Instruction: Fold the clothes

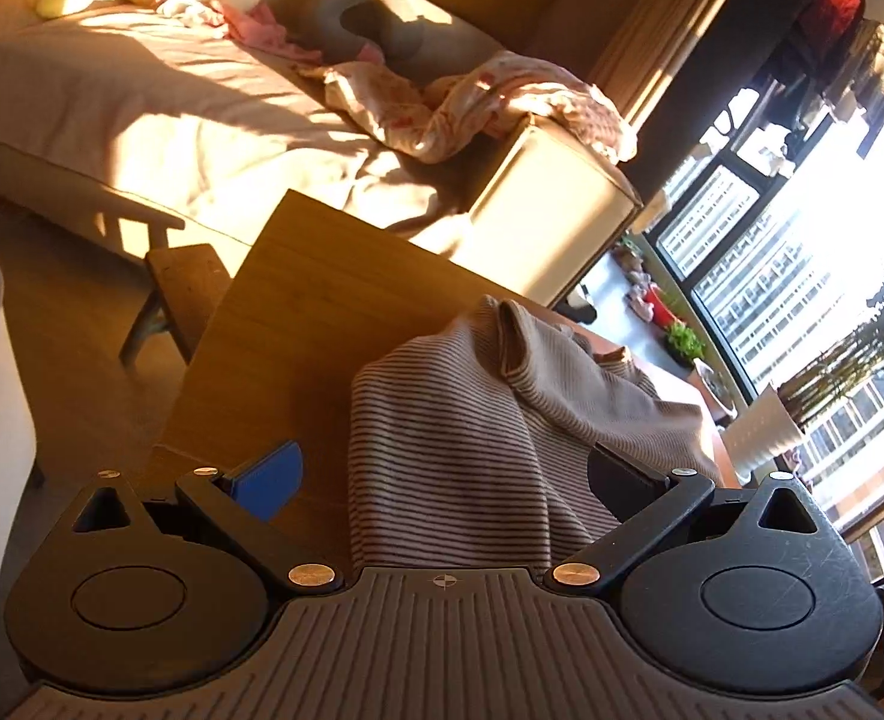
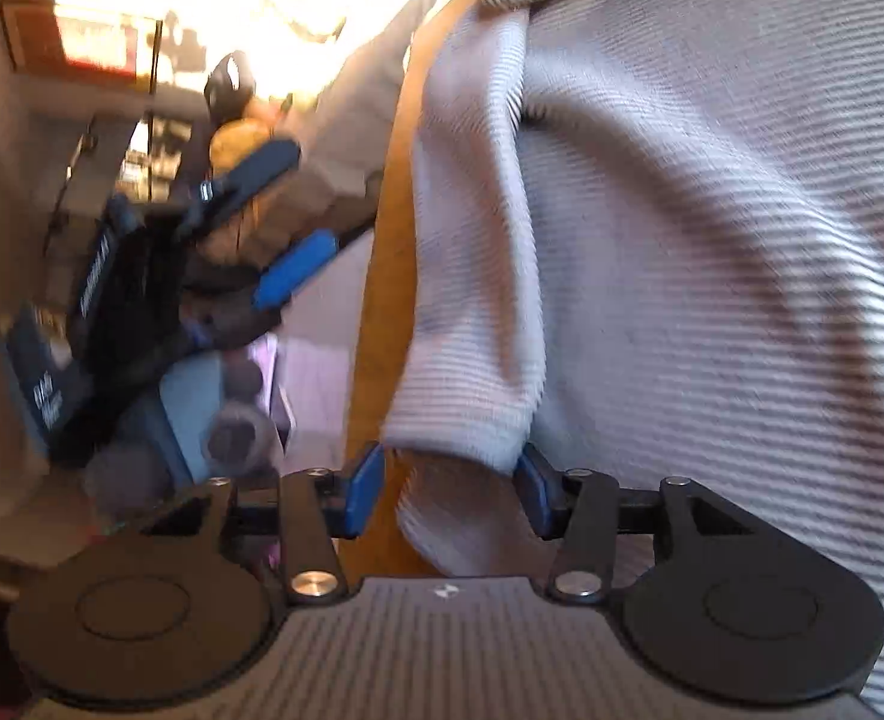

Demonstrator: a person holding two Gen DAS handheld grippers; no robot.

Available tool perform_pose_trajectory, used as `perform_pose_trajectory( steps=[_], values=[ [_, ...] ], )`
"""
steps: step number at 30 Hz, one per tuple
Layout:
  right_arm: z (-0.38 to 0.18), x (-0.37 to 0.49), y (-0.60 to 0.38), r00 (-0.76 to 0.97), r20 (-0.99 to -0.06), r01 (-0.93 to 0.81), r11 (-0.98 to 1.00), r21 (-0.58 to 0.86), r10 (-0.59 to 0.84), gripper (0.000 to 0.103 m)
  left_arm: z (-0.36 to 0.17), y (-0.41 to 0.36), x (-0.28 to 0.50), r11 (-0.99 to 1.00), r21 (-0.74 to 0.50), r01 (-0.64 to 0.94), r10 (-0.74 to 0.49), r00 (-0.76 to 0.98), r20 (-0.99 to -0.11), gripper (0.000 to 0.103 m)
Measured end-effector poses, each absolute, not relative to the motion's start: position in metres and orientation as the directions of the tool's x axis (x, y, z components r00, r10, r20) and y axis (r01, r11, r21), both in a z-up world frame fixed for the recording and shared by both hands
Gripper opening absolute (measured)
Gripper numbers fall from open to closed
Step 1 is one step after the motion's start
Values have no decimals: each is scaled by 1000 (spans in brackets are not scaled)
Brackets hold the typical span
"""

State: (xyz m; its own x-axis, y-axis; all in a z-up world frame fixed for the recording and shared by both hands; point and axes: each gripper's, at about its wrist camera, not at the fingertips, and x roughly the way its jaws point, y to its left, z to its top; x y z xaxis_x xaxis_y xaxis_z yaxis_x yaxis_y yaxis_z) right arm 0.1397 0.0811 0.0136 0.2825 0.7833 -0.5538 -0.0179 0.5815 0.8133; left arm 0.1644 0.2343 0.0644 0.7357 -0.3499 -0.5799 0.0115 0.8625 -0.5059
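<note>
Both tools (image 1: 442, 468) (image 2: 451, 492) gape, tilted, over the striped garment (image 1: 472, 432).

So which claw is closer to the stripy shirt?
Right. The right claw is open around the edge of the stripy shirt. The left claw is open too, with the shirt between its fingers, farther off.

Sunlit bed (image 1: 141, 114), wooden stool (image 1: 180, 288), windows (image 1: 802, 276).

white lettering on black device (image 2: 96, 276), illegible
</note>
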Motion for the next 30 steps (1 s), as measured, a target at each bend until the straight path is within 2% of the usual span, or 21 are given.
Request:
perform_pose_trajectory(
  steps=[2,3,6,11,15,19,22,25,30],
  values=[
    [18,144,90,321,-568,-76,618,782,758,35,65,236,164,858,-513,3,-347,742,-575,103],
    [22,146,96,339,-579,-115,643,757,742,16,65,237,165,856,-517,-1,-345,744,-572,103],
    [62,162,101,446,-562,-281,706,650,696,9,66,240,165,849,-528,-13,-339,753,-564,103],
    [154,203,93,648,-430,-486,776,402,628,9,68,245,165,837,-547,-33,-330,767,-550,103],
    [206,234,74,791,-339,-484,860,161,509,9,69,240,167,836,-548,-22,-338,766,-547,103],
    [216,257,41,828,-359,-417,901,116,430,8,68,216,171,853,-520,41,-377,738,-559,103],
    [215,254,11,840,-356,-384,912,140,409,8,64,195,177,867,-490,94,-404,708,-579,103],
    [224,250,8,825,-322,-436,885,163,465,8,59,173,186,870,-474,135,-429,680,-594,103],
    [259,226,67,735,-268,-626,776,85,622,8,55,137,200,868,-458,192,-464,644,-608,103]
  ],
)
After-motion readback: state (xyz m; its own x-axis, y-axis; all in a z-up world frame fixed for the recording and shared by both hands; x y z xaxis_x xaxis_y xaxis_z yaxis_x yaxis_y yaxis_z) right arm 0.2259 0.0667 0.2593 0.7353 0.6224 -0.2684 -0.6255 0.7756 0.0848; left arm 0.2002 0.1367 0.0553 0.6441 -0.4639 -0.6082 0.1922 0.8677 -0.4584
